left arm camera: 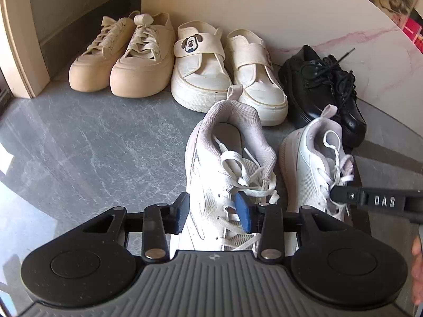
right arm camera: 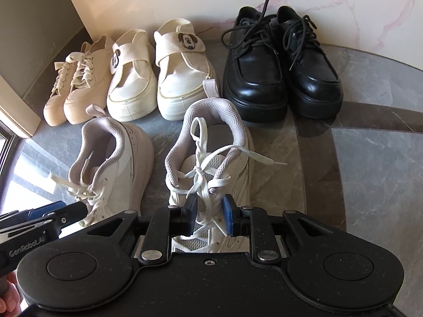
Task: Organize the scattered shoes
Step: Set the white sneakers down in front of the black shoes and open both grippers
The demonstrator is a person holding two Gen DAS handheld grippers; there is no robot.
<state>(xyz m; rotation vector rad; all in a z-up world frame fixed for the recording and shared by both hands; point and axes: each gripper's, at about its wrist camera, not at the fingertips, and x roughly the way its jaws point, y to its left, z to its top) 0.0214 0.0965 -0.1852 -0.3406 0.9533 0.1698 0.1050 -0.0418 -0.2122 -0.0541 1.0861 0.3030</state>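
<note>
We note the grey floor (left arm camera: 79, 145) and, along the far wall (left arm camera: 290, 13), three pairs: beige sneakers (left arm camera: 124, 58) left, strap shoes (left arm camera: 227, 74) middle, black shoes (right arm camera: 280, 60) right. Nearer stand two white trainers, heels away. The left gripper (left arm camera: 212, 212) clamps the left trainer (left arm camera: 227, 171) by its laced upper; the right gripper (right arm camera: 210, 218) clamps the right trainer (right arm camera: 208, 163) likewise.
</note>
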